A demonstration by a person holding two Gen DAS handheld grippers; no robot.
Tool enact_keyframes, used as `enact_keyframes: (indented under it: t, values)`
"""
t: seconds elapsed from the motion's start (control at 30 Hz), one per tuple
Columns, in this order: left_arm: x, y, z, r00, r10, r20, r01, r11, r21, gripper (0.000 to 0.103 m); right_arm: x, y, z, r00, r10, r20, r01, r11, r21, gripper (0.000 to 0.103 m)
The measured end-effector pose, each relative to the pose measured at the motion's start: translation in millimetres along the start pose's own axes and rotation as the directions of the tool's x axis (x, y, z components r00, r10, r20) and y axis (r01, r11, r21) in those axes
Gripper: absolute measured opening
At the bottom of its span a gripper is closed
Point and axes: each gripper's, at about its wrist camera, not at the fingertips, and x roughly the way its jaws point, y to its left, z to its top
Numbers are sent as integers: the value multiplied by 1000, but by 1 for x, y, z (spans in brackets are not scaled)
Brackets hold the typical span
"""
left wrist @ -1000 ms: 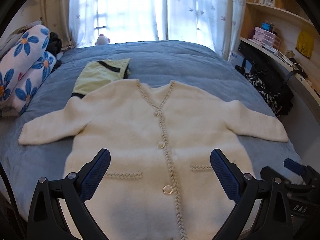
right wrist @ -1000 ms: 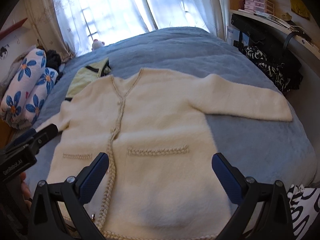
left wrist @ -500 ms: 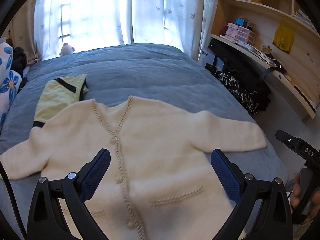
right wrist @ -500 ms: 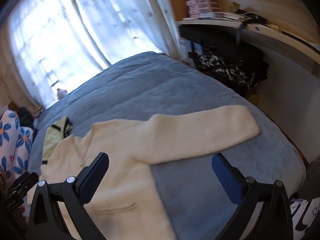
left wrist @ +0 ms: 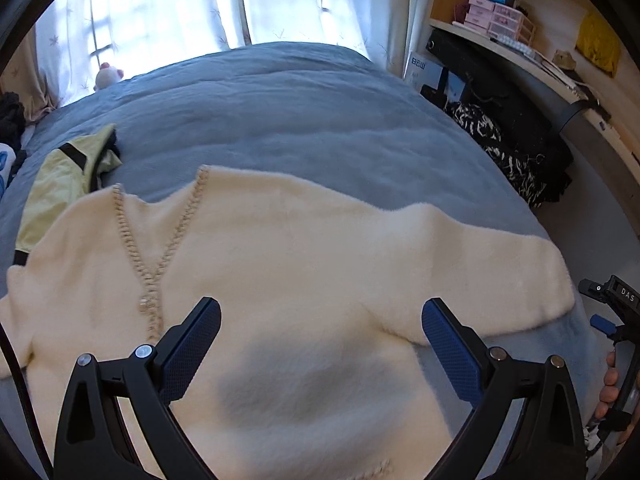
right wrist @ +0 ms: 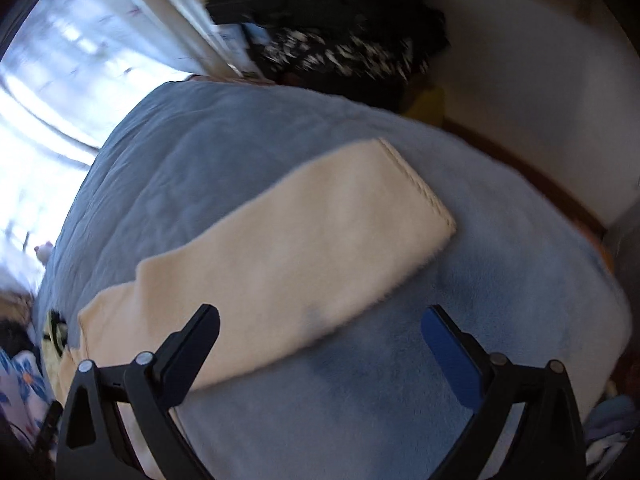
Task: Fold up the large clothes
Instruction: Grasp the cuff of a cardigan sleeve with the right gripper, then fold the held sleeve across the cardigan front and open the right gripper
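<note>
Where the blue bed point(left wrist: 304, 112) fills both views, spread flat across it front side up: a cream cardigan point(left wrist: 304, 280) with braided trim along the V-neck and button band. Laid out toward the right edge of the bed, its one visible sleeve point(right wrist: 304, 248), cuff end pointing at the wall side, resting on the blanket and not yet folded in. Partly tucked under the cardigan's far left shoulder: a pale yellow garment with black trim point(left wrist: 60, 184).

Poised just above the cardigan's body in the left wrist view, left gripper point(left wrist: 320, 344), fingers point(left wrist: 192, 344) spread wide and released, nothing between them, a soft shadow on the fleece below. Poised over the sleeve's near edge and the bare blanket beside it, right gripper point(right wrist: 320, 344), fingers point(right wrist: 452, 356) likewise parted and empty; contact with the cloth cannot be told. Much motion blur in the right wrist view, tilted hard to one side. Seen at the right border of the left wrist view: a black handle marked DAS, gripped by a hand point(left wrist: 612, 392).

Behind the bed, bright white curtains point(left wrist: 280, 4) with a small plush toy point(left wrist: 106, 78) at the sill. Along the right wall, a wooden shelf point(left wrist: 516, 48) carrying pink drawer boxes, with dark bags and a black-and-white patterned cloth point(left wrist: 492, 140) heaped beneath.
</note>
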Motion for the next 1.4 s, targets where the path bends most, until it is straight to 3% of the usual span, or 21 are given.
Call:
enact_keyframes:
  t: [0.17,0.3,0.4,0.47,0.5,0.53,0.63,0.77,0.83,0.93,1.0,1.07,1.1,1.13,1.2,1.27,1.4]
  values:
    - [44,-16,-14,999,-28,-46,28,1000,1,100,49,-34,4,996,37,-80,-26,990,140,88]
    - [61,-19,-22,995,-63,-75,62,998,-12,100,66,-33,7,1000,3,-31,2,991,134,86]
    - [62,-14,-26,995,-66,-79,65,998,-18,100,73,-20,10,998,-55,11,54,994,97,68]
    - [59,-7,-27,995,-59,-78,57,998,-19,100,74,-9,14,997,-71,41,68,996,56,45]
    - [58,-4,-28,996,-53,-76,51,999,-17,100,72,-3,14,997,-58,55,56,998,27,20]
    - [54,3,-30,996,-51,-71,50,999,-14,100,67,5,15,997,-35,72,35,999,4,16]
    - [38,20,-36,999,-25,-46,25,1000,-1,100,38,38,13,981,3,192,13,996,-83,16]
    - [14,56,-44,1000,-12,-10,11,1000,-26,100,-13,117,-12,950,181,254,-96,945,-314,16]
    - [1,77,-48,1000,-5,11,6,998,-60,100,-36,162,-36,929,297,221,-178,881,-437,16]
    - [-14,108,-54,999,-5,35,10,993,-119,100,-51,219,-79,905,402,139,-251,769,-587,18]
    - [-20,131,-61,999,-4,37,10,988,-155,100,-47,245,-112,910,404,89,-250,709,-659,20]
    - [-20,149,-68,1000,-2,17,5,983,-183,100,-21,269,-146,943,331,23,-213,657,-723,36]
    - [-17,157,-72,1000,-2,-2,1,981,-196,100,-6,276,-162,960,280,-13,-197,642,-741,53]
    - [-15,165,-75,1000,-6,-21,2,978,-209,100,14,279,-178,973,223,-54,-186,631,-753,57]
    - [-11,177,-81,999,-22,-41,12,973,-230,100,36,275,-203,979,165,-121,-198,623,-757,57]
    - [-9,185,-83,997,-56,-49,43,968,-248,100,49,266,-217,970,139,-198,-241,641,-729,57]
    - [2,192,-83,986,-156,-57,134,952,-275,99,47,230,-216,953,170,-250,-293,719,-630,57]
